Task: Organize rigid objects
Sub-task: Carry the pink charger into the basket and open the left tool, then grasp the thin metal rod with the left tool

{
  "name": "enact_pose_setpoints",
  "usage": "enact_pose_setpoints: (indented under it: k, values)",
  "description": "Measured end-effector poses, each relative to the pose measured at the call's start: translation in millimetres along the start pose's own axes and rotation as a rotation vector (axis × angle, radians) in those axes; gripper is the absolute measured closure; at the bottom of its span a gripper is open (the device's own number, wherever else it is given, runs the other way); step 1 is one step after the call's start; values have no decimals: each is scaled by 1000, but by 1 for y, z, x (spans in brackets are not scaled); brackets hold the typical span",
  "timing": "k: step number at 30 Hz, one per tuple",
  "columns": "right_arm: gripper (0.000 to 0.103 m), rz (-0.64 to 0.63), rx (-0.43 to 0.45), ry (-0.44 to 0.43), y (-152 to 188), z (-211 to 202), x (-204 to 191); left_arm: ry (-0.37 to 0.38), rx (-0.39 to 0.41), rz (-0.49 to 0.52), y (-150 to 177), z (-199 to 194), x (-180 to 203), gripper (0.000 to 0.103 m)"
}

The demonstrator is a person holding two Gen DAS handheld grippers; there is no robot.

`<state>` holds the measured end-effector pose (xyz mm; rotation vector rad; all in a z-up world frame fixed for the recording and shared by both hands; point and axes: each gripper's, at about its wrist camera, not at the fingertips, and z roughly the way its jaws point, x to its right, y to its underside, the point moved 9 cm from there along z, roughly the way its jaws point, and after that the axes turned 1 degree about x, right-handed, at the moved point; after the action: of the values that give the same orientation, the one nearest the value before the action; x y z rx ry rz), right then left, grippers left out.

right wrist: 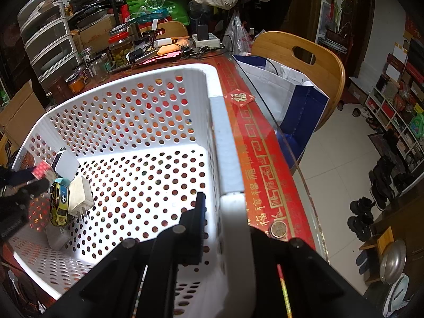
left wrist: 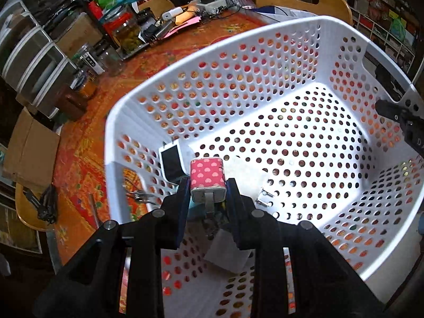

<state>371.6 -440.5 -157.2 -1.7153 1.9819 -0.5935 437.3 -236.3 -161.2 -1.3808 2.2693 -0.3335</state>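
Left tool point(left wrist: 208, 185) is clenched on one pink charger point(left wrist: 208, 179), white-dotted, its two fingers point(left wrist: 182, 193) pressed to the charger's sides and its prongs pointing back toward the camera. It holds the charger above the near-left corner of one white basket point(left wrist: 291, 34), over the items already inside.

Right tool point(right wrist: 225, 212) straddles the basket's right rim point(right wrist: 225, 143): one finger point(right wrist: 197, 220) sits inside the wall, and the other is hidden behind the rim. The rim fills the gap, so the tool grips the basket wall.

Contents of the basket, counted in the right view:
- one white charger point(right wrist: 79, 196), prongs down, leaning against the toy car;
- one yellow toy car point(right wrist: 59, 204), standing on end, just beside that charger;
- one white block point(right wrist: 65, 165) with a dark face, behind the car;
- one pale flat item point(right wrist: 57, 234) under the car, identity unclear.
All sit clustered in the left corner.

The basket stands on one counter point(right wrist: 262, 164) with a red patterned cloth under glass. One coin point(right wrist: 278, 229) lies on the counter just outside the rim, near the right tool. One red square sticker point(right wrist: 239, 98) lies further along. Two wooden chairs are visible: one point(right wrist: 304, 61) at the right edge and one point(right wrist: 169, 27) behind the far clutter. Jars point(right wrist: 120, 50) and cables crowd the counter's far end.
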Motion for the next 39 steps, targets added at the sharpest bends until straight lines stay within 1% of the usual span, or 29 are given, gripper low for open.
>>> enact_pose_setpoints:
  k: [2,9,14,18,20,21,22,23,24,26,27,29,30,31,32,33,34,35,36,37,39]
  values:
    - [93,-1,0,0,0,0,0,-9,-6,7,1,5,2,78]
    - [92,0,0,0,0,0,0,-5,-29,31,0,17,13,78]
    - [92,-3,-1,1,0,0,0,-8,-29,28,-2,19,15,78]
    - [92,-3,-2,2,0,1,-1,21,-29,20,-3,18,17,78]
    - [92,-3,-3,2,0,1,-1,46,-24,25,-3,17,20,73]
    - [92,-2,-4,2,0,1,-1,56,-23,27,-3,16,21,64]
    - [92,-2,-5,3,1,1,-1,54,-12,28,-4,13,19,52]
    - [92,-1,-7,2,1,2,-2,46,5,30,-5,8,17,47]
    - [92,-2,-7,2,2,2,-2,36,27,31,-6,1,13,43]
    - [92,-1,-10,3,2,2,-2,46,77,25,-6,-23,3,42]
    - [92,-1,-11,3,2,2,-1,51,107,16,-6,-38,-5,40]
    - [92,0,-9,2,2,2,-1,48,177,-17,-2,-72,-28,32]
    - [92,0,-10,3,2,2,-1,42,206,-35,0,-86,-40,21]
    - [92,-1,-9,3,2,2,-1,28,245,-63,5,-102,-58,8]
    - [92,-1,-7,3,2,2,-1,9,277,-94,11,-115,-77,1]
    - [92,-1,-8,2,2,2,-1,-20,314,-140,19,-126,-102,0]
    - [92,-1,-6,1,2,1,-1,-46,320,-176,26,-128,-121,0]
    - [92,-1,-3,0,1,1,-1,-71,297,-227,37,-122,-143,0]
    - [92,1,-1,-2,1,1,-1,-73,259,-272,48,-111,-160,0]
    - [92,1,-1,-2,0,1,-1,-49,196,-335,61,-90,-179,0]
    - [92,-1,-1,-2,0,0,-1,4,77,-435,85,-44,-203,0]
